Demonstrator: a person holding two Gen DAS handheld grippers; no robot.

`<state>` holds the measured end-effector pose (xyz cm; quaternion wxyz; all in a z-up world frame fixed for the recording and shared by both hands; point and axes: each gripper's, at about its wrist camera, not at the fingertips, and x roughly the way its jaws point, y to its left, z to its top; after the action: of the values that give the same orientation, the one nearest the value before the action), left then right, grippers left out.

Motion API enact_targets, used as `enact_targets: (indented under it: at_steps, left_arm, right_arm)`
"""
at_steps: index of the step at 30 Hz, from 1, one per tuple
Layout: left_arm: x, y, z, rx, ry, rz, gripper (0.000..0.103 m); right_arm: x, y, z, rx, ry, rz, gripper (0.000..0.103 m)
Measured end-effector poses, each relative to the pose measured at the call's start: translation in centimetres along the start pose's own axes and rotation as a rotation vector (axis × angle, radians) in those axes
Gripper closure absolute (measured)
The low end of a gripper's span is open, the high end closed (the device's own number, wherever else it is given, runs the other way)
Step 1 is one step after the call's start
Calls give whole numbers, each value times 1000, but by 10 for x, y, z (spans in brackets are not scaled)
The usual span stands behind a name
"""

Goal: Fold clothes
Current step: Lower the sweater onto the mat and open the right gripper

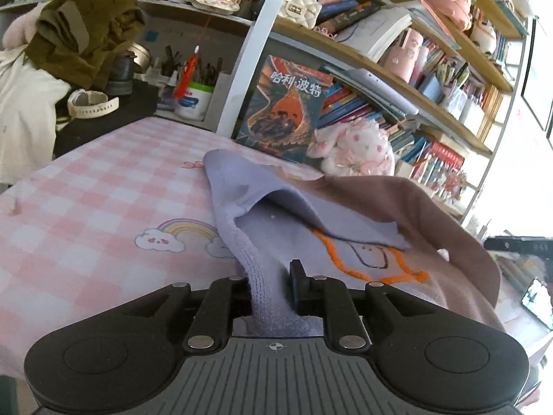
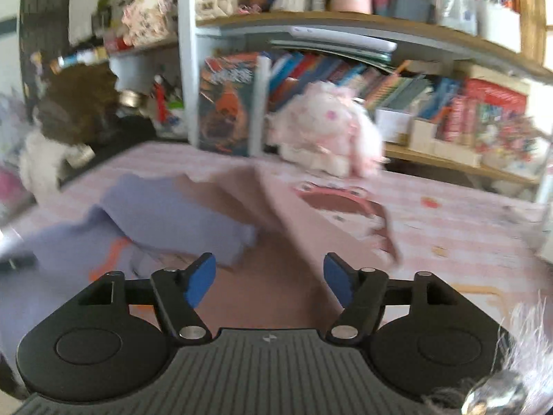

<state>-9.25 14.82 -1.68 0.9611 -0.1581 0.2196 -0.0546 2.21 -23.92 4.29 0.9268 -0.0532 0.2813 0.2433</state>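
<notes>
A lilac and dusty-pink sweatshirt (image 1: 349, 245) with an orange stitched figure lies crumpled on the pink checked bedsheet (image 1: 90, 200). My left gripper (image 1: 271, 285) is shut on its lilac ribbed cuff, which runs up between the fingers and lifts off the sheet. In the right wrist view the same sweatshirt (image 2: 193, 221) spreads out, lilac on the left, pink (image 2: 297, 228) in the middle. My right gripper (image 2: 269, 276) hovers open over the pink part with nothing between its blue pads (image 2: 202, 276).
A bookshelf (image 1: 397, 79) full of books runs along the far side. A pink-and-white plush toy (image 1: 352, 148) and an upright book (image 1: 283, 107) stand at the bed's far edge. An olive garment pile (image 1: 83, 31) sits at far left.
</notes>
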Motion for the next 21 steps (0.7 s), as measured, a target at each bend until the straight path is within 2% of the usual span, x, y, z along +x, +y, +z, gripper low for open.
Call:
enact_targets:
  at_steps: [2, 4, 6, 8, 9, 10, 11, 13, 16, 18, 19, 21]
  left_arm:
    - [3, -2, 2, 20, 4, 9, 88]
    - [4, -5, 2, 27, -1, 11, 91]
    - [5, -5, 1, 26, -1, 17, 91]
    - [5, -2, 1, 21, -1, 26, 91]
    - [5, -1, 2, 17, -1, 32, 91]
    - [5, 0, 2, 14, -1, 37, 91]
    - [5, 1, 2, 10, -1, 42, 91]
    - [5, 4, 3, 2, -1, 53, 92]
    - [5, 8, 5, -13, -1, 66, 94]
    - [8, 10, 8, -50, -2, 43, 95]
    - [11, 8, 9, -58, 2, 31, 95]
    - [16, 0, 10, -36, 10, 20, 95]
  right_arm:
    - [-18, -13, -11, -50, -5, -84, 35]
    - [-12, -18, -19, -73, 4, -121, 38]
    - [-3, -21, -20, -106, -1, -197, 45]
    - [6, -26, -19, -144, -11, -279, 62]
    - [10, -31, -17, -155, -14, -306, 66]
    - [16, -37, -13, -158, -5, -310, 80]
    - [21, -43, -9, -159, 6, -311, 99]
    - [24, -55, 0, -166, 8, -310, 99]
    - [17, -67, 25, -216, -49, -366, 99]
    - [18, -77, 46, -243, -67, -407, 99]
    - [21, -83, 56, -257, -66, -427, 99]
    - [44, -99, 72, -289, -4, -477, 89]
